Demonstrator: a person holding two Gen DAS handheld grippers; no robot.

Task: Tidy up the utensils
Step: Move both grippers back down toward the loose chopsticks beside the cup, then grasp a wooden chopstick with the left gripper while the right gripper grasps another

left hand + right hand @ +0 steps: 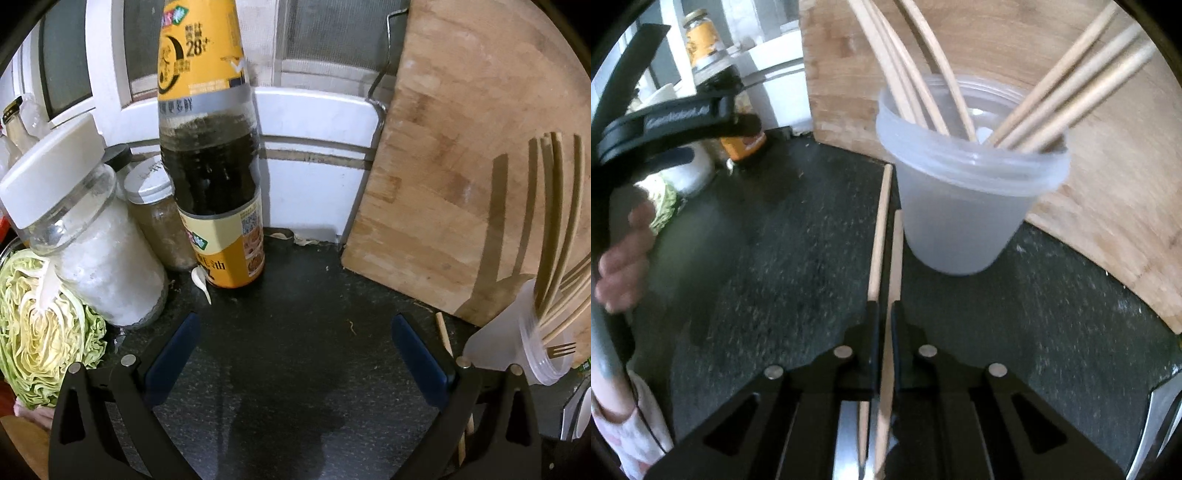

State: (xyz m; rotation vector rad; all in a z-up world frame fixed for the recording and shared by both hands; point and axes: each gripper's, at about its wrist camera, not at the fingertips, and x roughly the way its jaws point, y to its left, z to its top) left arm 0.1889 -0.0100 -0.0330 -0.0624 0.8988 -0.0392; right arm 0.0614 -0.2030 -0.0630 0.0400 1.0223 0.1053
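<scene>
**Chopsticks pinched, tub within reach**

A pair of loose wooden chopsticks runs up the middle of the right wrist view, their far ends reaching just beside the wall of the translucent plastic tub. The right tongs are clamped together on them, one stick showing at the left pad and the other passing through the narrow slit between the pads, so the grip sits partway along the sticks rather than at an end. That hold probably lets the person tip the far ends up and over the tub's rim.

The tub stands upright on the dark speckled bench and already carries more chopsticks, fanned against its rim, so it looks to be the collecting place. A small metal fork shows inside it in the left wrist view. Behind it a wooden cutting board leans upright.

The left tongs stand wide apart and empty over bare bench, well away from the pinched sticks, likely waiting. Beyond them are a soy sauce bottle, a white-lidded jar and a halved cabbage.
</scene>
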